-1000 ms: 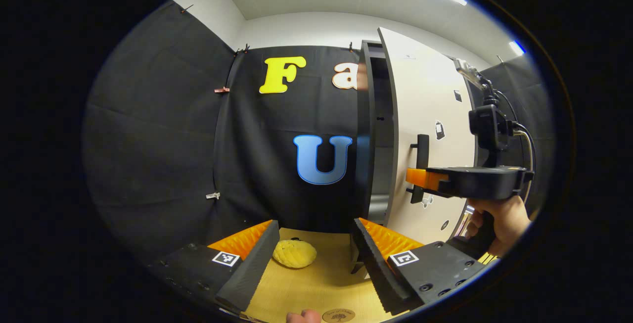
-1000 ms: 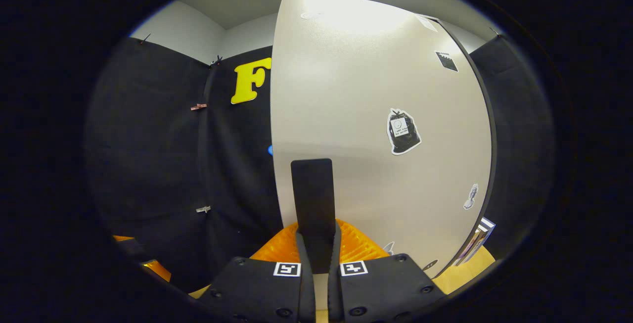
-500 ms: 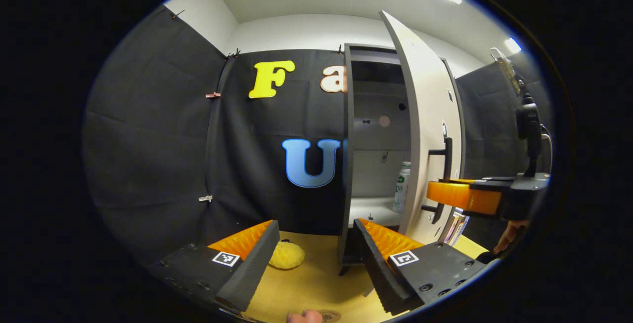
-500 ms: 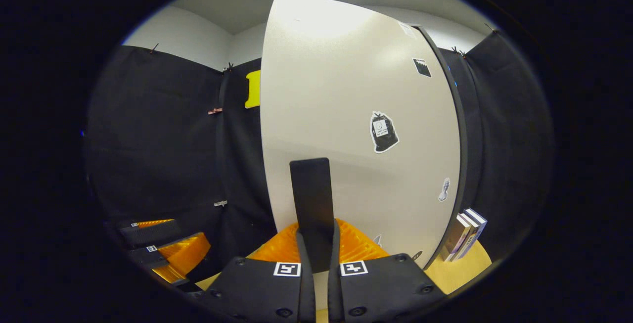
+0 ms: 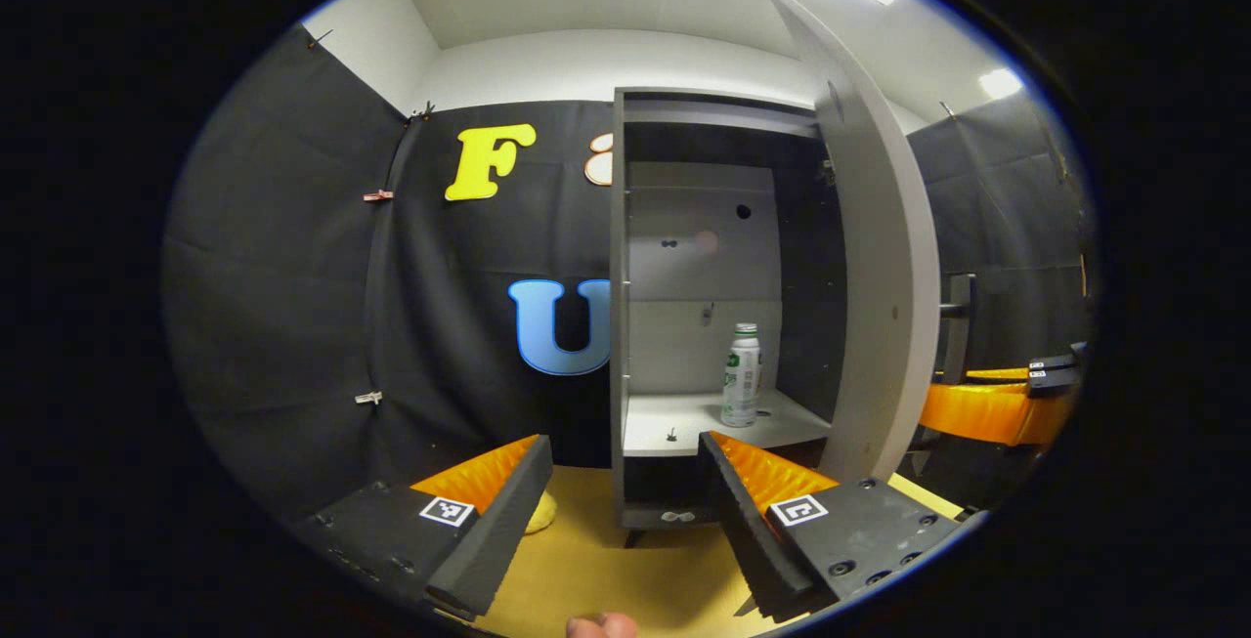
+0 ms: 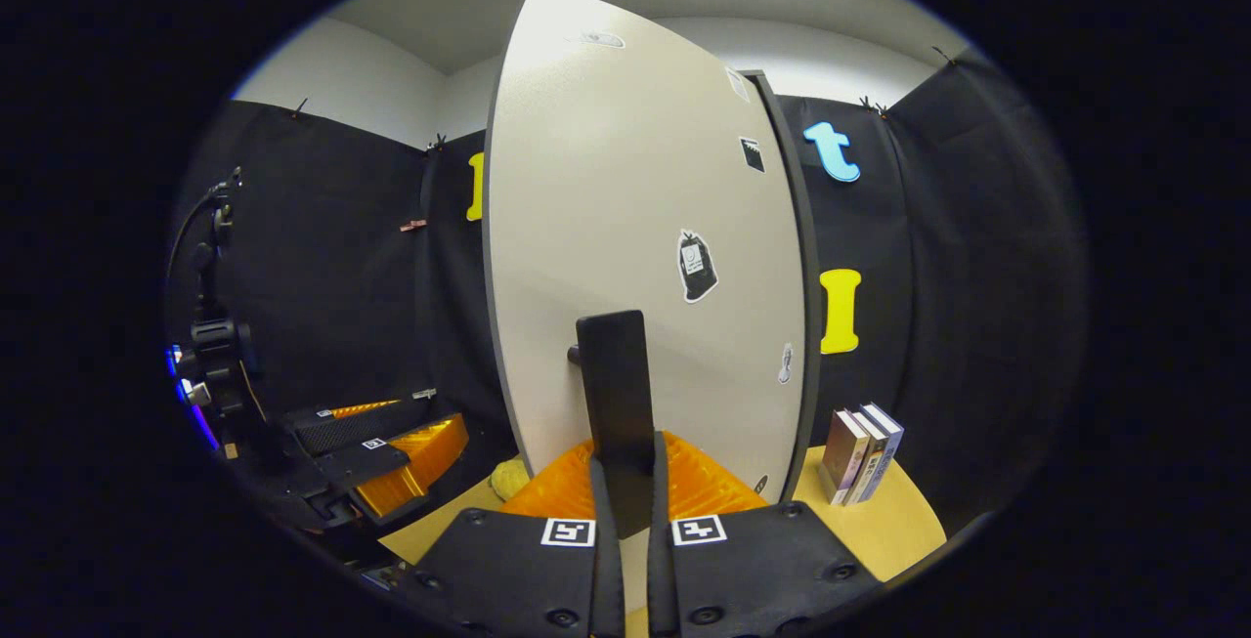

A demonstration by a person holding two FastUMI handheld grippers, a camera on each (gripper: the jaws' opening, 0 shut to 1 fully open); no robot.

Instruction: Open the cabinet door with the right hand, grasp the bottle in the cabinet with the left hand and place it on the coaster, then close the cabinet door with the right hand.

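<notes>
Clamping the door handle [image 6: 616, 394], right claw [image 6: 625, 501]; left claw [image 5: 621, 491] gapes empty.

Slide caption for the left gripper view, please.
Left gripper open before the opened cabinet door; bottle upright on the shelf.

1 cabinet [image 5: 620, 306] | 1 bottle [image 5: 740, 376] | 3 books [image 6: 860, 454] | 2 claws [image 5: 620, 506] [image 6: 626, 501]

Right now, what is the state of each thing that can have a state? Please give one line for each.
cabinet door: swung open.
door handle: clamped between the right gripper's fingers.
bottle: upright on the cabinet shelf, cap on.
left gripper: open, empty.
right gripper: shut on the door handle.
books: standing upright on the table.
</notes>
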